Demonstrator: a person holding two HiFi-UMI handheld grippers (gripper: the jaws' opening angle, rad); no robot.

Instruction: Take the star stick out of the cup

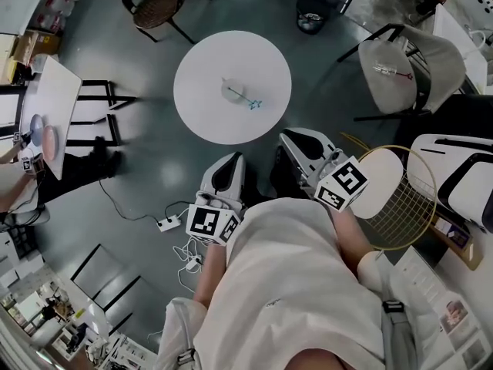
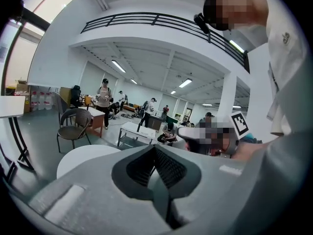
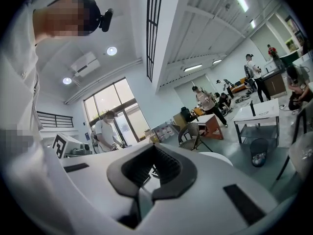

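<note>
tiny cup, star stick too small for detail

Round table, chair top-L, poss. racket btm-R

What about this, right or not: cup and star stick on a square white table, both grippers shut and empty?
Not quite: the head view shows the white table is round, not square. The cup and star stick are on it; left gripper and right gripper are shut and empty.
</note>
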